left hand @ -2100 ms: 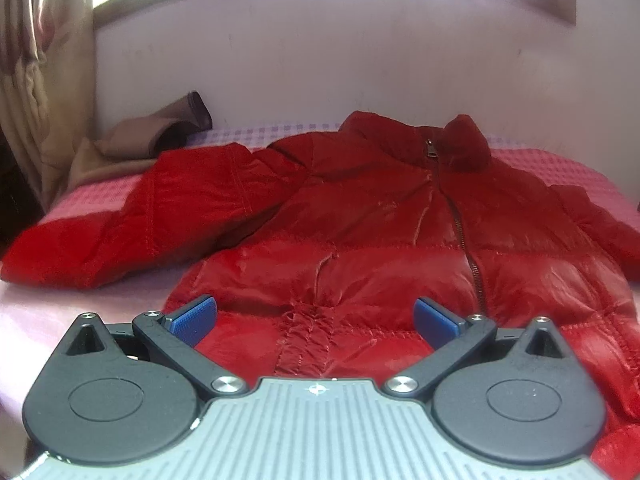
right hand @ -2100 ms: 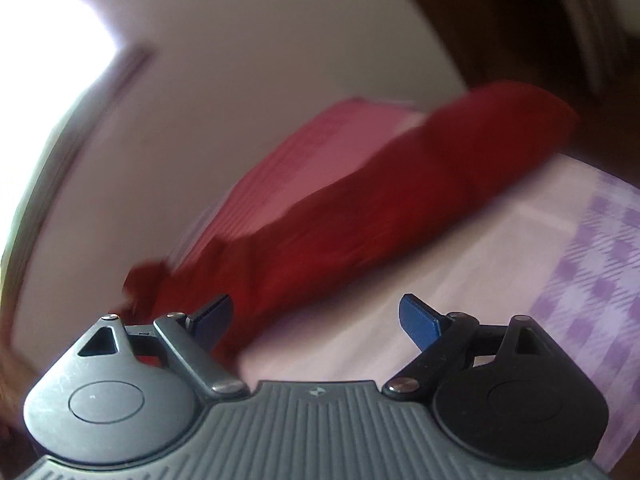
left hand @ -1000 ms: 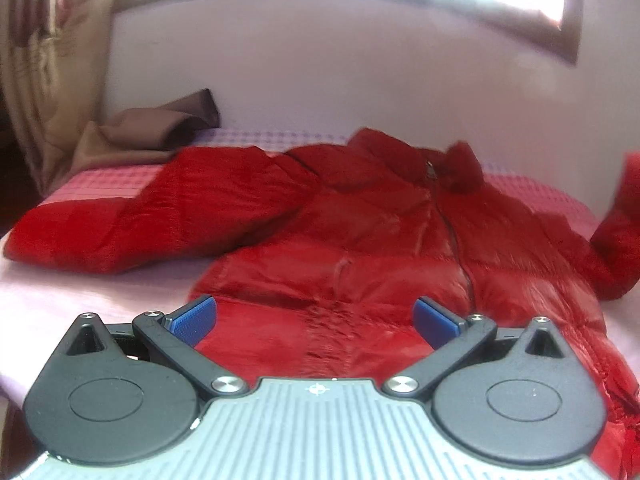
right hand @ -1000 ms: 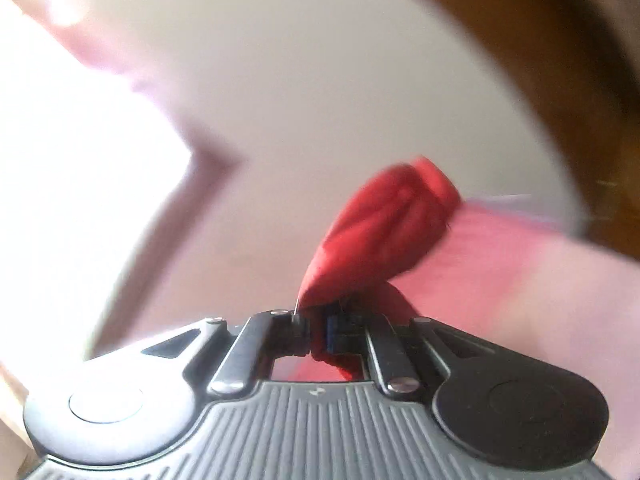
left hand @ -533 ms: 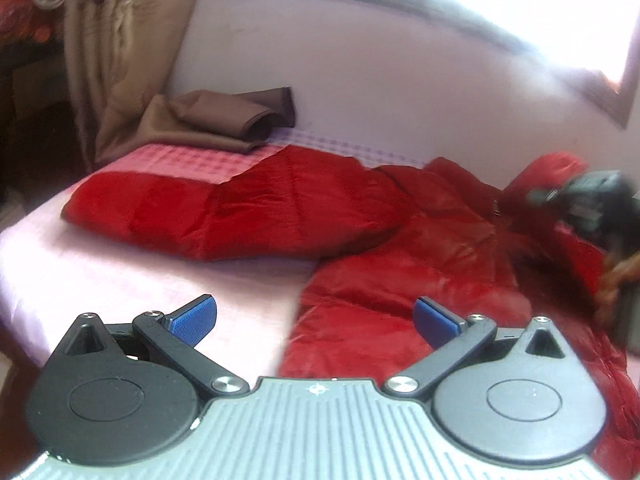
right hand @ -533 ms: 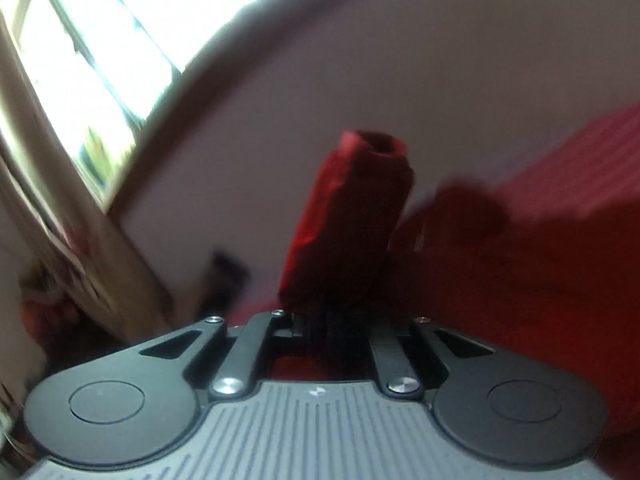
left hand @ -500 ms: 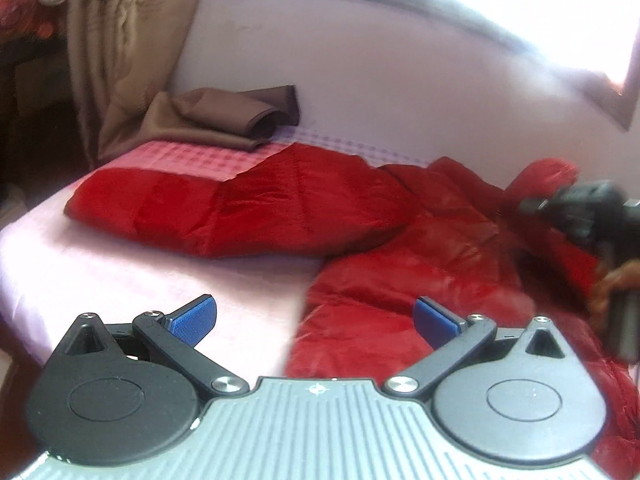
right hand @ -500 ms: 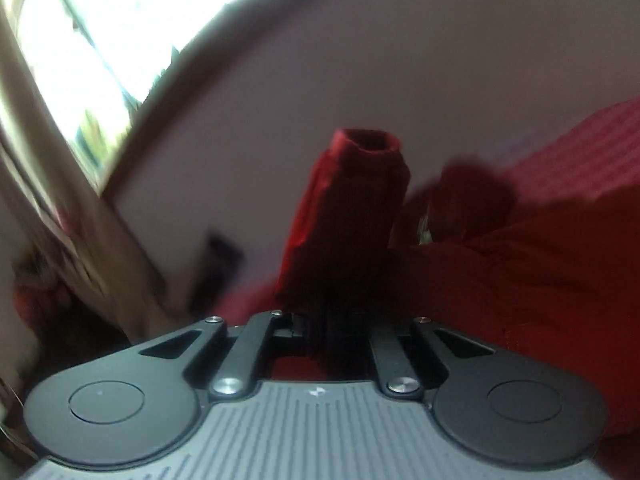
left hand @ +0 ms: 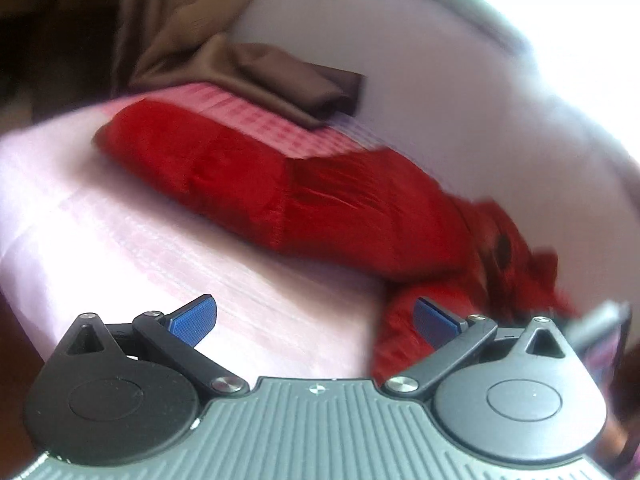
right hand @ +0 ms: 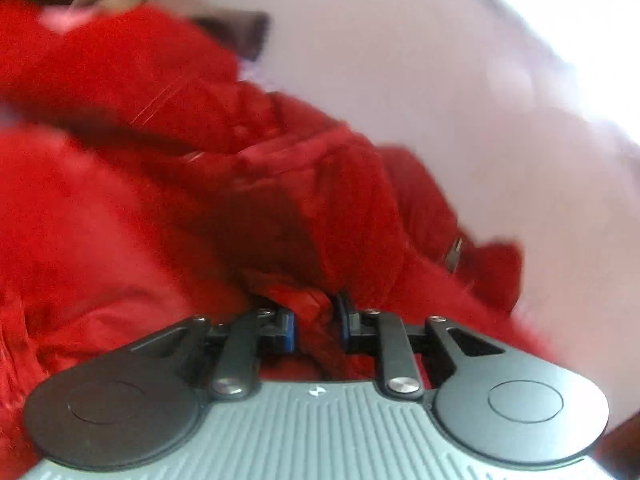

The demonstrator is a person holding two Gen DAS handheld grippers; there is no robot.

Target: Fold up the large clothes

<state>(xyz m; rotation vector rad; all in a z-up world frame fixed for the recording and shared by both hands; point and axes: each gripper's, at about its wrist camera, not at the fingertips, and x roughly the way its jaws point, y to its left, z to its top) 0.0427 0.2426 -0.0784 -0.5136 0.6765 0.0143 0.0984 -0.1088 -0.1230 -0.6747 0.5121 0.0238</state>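
Note:
A red puffer jacket lies on the bed; its left sleeve stretches out toward the far left. My left gripper is open and empty, above the pink sheet in front of that sleeve. In the right wrist view my right gripper is shut on a fold of the jacket's right sleeve and holds it low over the jacket's body, near the zipper pull. The view is blurred.
The bed has a pink sheet and a checked cover. A folded brown cloth and a tan curtain are at the head. A pale wall runs behind.
My right gripper has carried the sleeve down from upright onto the jacket's body. My left gripper has swung left toward the outstretched left sleeve and stayed open.

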